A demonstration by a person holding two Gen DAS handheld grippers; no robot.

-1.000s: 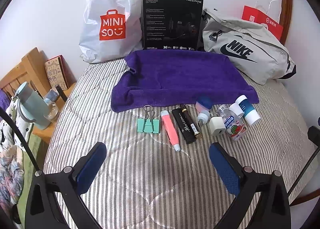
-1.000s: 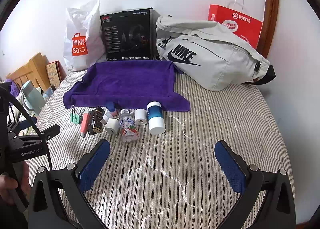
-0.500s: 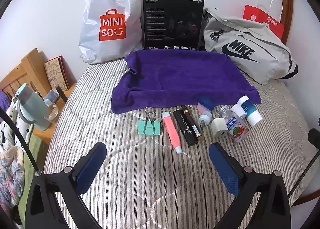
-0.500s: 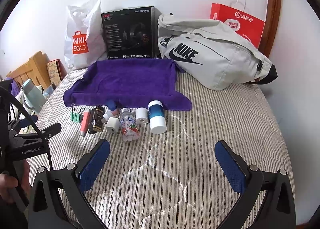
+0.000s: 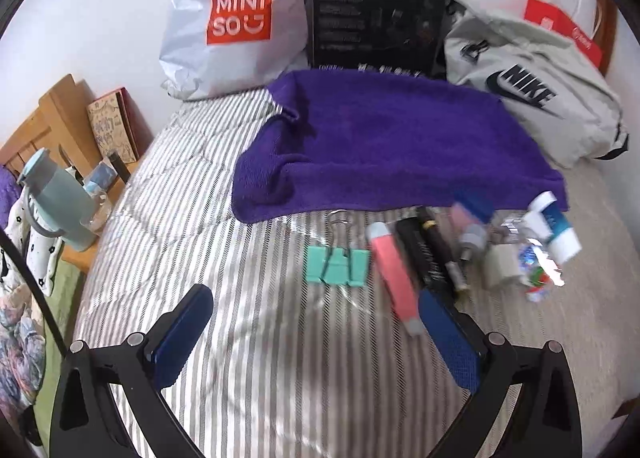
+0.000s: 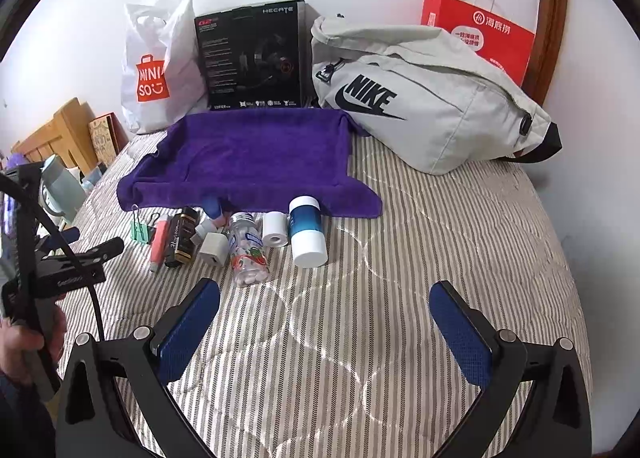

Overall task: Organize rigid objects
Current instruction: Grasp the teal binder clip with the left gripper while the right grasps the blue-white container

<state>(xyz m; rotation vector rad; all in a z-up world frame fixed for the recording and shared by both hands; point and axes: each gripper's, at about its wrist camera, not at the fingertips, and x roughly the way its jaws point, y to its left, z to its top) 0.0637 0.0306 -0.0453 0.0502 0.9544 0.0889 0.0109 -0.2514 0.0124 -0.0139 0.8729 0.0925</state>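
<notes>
A row of small objects lies on the striped bed in front of a purple towel [image 5: 384, 142] [image 6: 248, 154]: a green binder clip [image 5: 337, 266] [image 6: 141, 233], a pink tube [image 5: 394, 276] [image 6: 158, 244], a black box [image 5: 424, 258] [image 6: 181, 240], a white cube [image 5: 500, 266] [image 6: 213, 249], a clear pill bottle [image 6: 248, 254] and a blue-and-white bottle [image 6: 307, 231] [image 5: 558, 228]. My left gripper [image 5: 312, 322] is open and empty, just short of the clip and pink tube. My right gripper [image 6: 324, 318] is open and empty, short of the bottles.
A Miniso bag [image 5: 232, 18], a black box [image 5: 378, 14], a grey Nike bag [image 6: 424, 102] and a red paper bag [image 6: 480, 34] stand along the wall. A wooden bedside stand with a teal bottle [image 5: 60, 202] is at the left.
My left gripper has moved forward and down toward the row of objects, with motion blur in its view. My right gripper has barely moved. Both stay open.
</notes>
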